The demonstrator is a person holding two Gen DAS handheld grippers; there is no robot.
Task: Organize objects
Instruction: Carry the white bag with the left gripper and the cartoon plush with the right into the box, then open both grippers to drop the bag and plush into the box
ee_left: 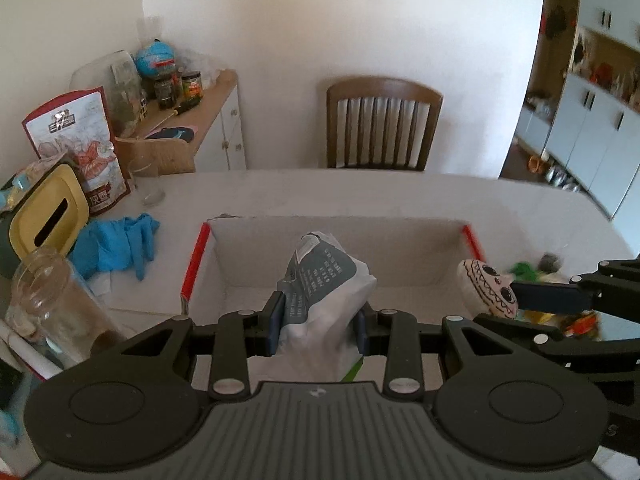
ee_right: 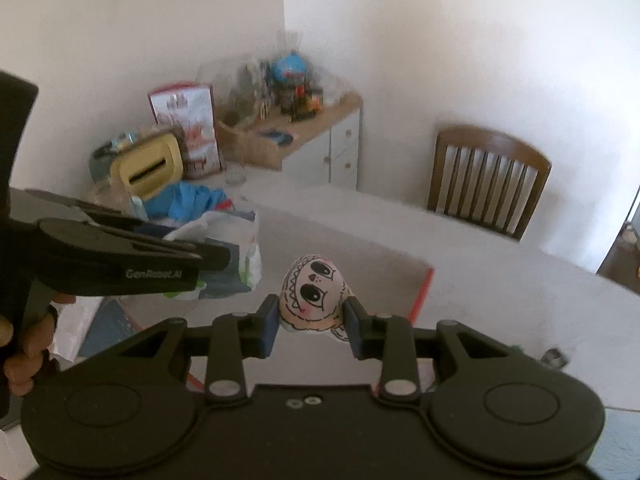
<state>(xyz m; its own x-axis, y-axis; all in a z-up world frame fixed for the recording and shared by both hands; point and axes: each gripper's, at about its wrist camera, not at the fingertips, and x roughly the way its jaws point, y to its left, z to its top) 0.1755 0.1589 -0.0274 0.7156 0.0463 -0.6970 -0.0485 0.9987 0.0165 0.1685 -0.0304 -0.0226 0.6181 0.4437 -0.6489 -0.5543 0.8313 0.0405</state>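
L wrist view: left gripper [ee_left: 319, 323] fingers pinching white/grey bag [ee_left: 324, 284], held upright over open cardboard box [ee_left: 424, 240] on tabletop [ee_left: 540, 216], prob for drop-in.
R wrist view: right gripper [ee_right: 308, 322] fingers clamped on painted-face toy [ee_right: 313, 292], lifted off tabletop nr box edge, likely next to go in.

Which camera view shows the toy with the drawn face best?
The right wrist view: the face toy sits centred, eyes visible, between the right hand-held gripper fingers. The left wrist view shows it small at the side.
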